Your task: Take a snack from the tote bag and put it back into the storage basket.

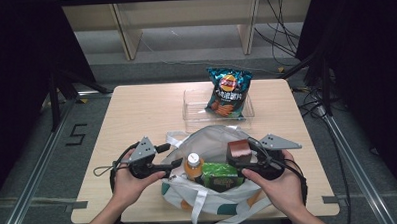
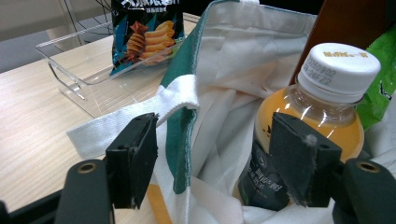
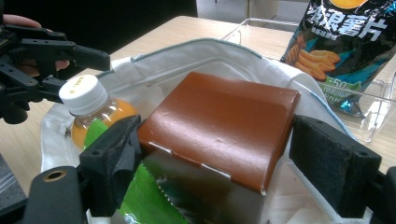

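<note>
In the tote bag (image 1: 207, 141), upright brown carton (image 3: 219, 126) (top skyward), right hand-held gripper (image 3: 210, 158) jaws apart around it.

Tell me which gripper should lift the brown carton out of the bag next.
Right. The right gripper already has its jaws on either side of the brown carton. The left gripper straddles the bag's edge beside the juice bottle.

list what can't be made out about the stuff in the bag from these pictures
- Orange drink bottle: lower body hidden by the tote bag in the left gripper view.
- Brown carton: base cut off by the bottom edge in the right gripper view.
- Green packet: print too small in the high view.
</note>
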A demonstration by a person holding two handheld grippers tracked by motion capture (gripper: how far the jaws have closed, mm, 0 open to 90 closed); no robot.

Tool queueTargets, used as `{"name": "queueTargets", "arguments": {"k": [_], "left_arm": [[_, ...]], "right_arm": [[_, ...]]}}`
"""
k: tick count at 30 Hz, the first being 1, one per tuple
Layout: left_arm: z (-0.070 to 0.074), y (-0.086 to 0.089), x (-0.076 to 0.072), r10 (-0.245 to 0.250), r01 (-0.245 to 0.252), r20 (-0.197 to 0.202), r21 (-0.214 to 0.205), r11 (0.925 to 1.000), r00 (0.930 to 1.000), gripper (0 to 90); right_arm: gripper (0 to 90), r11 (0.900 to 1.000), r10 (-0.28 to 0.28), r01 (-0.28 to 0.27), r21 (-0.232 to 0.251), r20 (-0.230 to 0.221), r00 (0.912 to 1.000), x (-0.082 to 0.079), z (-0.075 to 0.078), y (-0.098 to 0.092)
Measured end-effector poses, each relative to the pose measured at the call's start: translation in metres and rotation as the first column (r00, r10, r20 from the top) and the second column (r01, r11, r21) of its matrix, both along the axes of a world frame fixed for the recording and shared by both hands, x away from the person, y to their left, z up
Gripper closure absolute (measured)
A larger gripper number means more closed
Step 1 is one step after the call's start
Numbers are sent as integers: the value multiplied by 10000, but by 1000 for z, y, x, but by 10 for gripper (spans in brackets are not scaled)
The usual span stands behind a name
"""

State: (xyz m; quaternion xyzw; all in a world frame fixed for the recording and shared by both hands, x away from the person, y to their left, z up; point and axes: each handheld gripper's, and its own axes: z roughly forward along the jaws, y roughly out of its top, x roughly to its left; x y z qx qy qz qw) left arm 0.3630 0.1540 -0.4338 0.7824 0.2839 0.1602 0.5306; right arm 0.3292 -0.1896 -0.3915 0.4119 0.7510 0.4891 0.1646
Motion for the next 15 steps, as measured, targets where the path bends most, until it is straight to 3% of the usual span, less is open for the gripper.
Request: {"name": "queueTargets", "arguments": {"k": [3, 5, 7, 10, 13, 14, 15], "left_arm": [[0, 0, 0, 9, -9, 6, 51, 10000, 10000, 320], [0, 0, 0, -22, 22, 12, 3, 10000, 10000, 321], [0, 0, 0, -24, 24, 15, 6, 10000, 10000, 320], [0, 0, 0, -16, 16, 11, 3, 10000, 10000, 320], [0, 0, 0, -20, 20, 12, 12, 10000, 10000, 320], [0, 0, 0, 6, -6, 11, 34, 10000, 10000, 320], [0, 0, 0, 6, -6, 11, 34, 10000, 10000, 320]], "right_arm": [[195, 9999, -62, 64, -145, 168, 9998, 0, 0, -1], [212, 9995, -297, 296, 75, 118, 9995, -2, 0, 1], [228, 9996, -256, 256, 95, 15, 9997, -2, 0, 1], [269, 9994, -243, 252, -229, 384, 9990, -2, 1, -2], [291, 9999, -108, 110, -127, 168, 9998, -3, 2, -2], [303, 9992, 101, -83, -381, 484, 9988, -1, 2, -5], [303, 9992, 101, -83, -381, 484, 9988, -1, 2, -5]]}}
